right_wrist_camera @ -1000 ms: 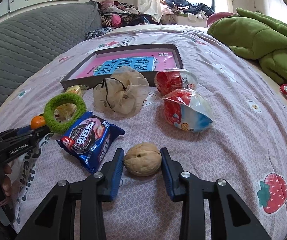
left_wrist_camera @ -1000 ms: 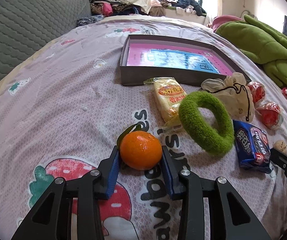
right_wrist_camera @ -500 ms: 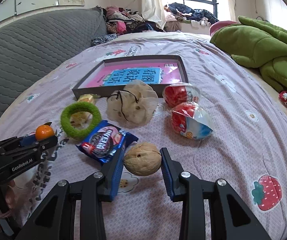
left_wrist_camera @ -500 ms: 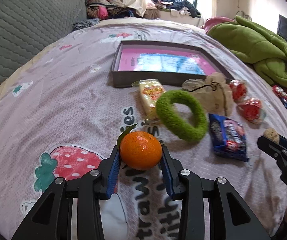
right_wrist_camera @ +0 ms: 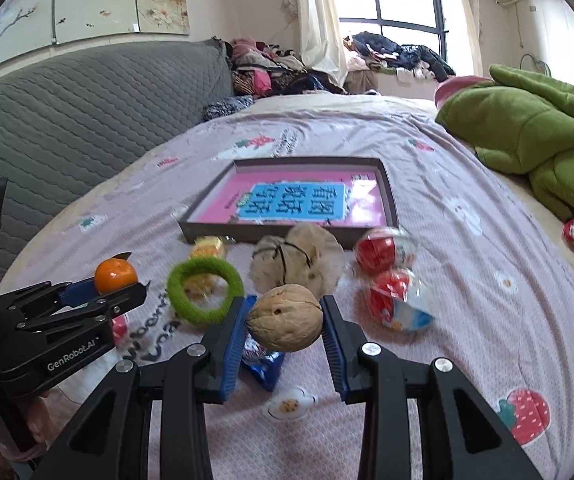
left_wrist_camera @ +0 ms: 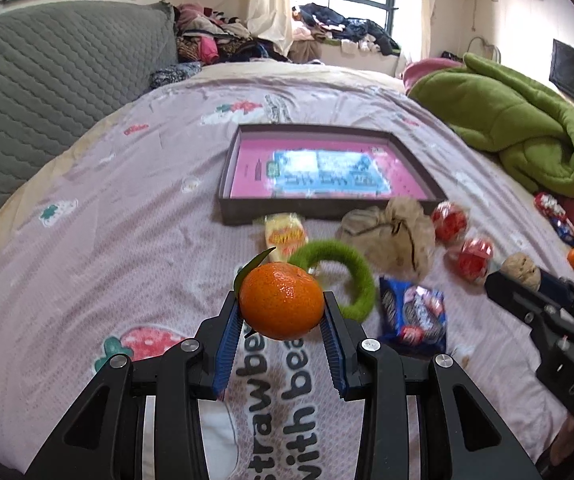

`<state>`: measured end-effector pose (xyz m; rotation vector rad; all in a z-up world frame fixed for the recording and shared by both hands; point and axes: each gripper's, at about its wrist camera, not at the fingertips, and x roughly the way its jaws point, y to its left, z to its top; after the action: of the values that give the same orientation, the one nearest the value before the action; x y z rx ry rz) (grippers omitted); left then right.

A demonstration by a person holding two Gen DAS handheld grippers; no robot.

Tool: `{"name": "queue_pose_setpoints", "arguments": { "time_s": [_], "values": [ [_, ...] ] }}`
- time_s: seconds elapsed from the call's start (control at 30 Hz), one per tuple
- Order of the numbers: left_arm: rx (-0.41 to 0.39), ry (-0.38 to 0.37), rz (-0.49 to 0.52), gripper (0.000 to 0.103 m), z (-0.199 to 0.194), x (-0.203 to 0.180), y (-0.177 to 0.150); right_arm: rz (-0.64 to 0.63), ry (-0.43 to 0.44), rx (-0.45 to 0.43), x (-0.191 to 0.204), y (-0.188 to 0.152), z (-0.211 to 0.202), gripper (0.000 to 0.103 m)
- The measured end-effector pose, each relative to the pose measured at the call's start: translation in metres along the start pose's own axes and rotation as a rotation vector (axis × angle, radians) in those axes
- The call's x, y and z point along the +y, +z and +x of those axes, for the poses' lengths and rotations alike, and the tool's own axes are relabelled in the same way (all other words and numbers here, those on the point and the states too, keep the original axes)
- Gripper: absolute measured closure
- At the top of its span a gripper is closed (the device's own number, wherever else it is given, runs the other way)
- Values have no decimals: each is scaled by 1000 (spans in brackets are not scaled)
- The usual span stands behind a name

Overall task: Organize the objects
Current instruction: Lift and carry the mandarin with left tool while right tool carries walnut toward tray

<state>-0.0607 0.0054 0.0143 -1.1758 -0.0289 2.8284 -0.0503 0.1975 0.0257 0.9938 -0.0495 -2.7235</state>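
Pinching the orange [left_wrist_camera: 281, 300], the left gripper [left_wrist_camera: 283, 312] and the right gripper [right_wrist_camera: 285, 320], clamping the walnut [right_wrist_camera: 285, 317], have both lifted off the bedspread [left_wrist_camera: 127, 248], tray [left_wrist_camera: 243, 216] rim ahead, open sheet leftward.

A green blanket [right_wrist_camera: 535, 136] lies bunched beside a grey quilted headboard [right_wrist_camera: 71, 120], clothes [left_wrist_camera: 327, 32] piled behind.

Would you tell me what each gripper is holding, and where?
Left gripper clamps the tangerine across its sides; right gripper clamps the walnut likewise.
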Motion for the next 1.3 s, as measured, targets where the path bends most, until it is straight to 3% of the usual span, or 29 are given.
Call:
{"name": "queue_pose_setpoints", "arguments": {
  "time_s": [0.63,1.03,1.3],
  "values": [
    [-76,36,8,63,9,-9,71,-12,16,-69,-1,57,8,66],
    [-55,39,10,63,55,-14,123,-13,-7,-98,-13,110,43,66],
    [-24,51,21,63,96,-11,155,8,-17,-62,-31,138,82,66]
  ]
}}
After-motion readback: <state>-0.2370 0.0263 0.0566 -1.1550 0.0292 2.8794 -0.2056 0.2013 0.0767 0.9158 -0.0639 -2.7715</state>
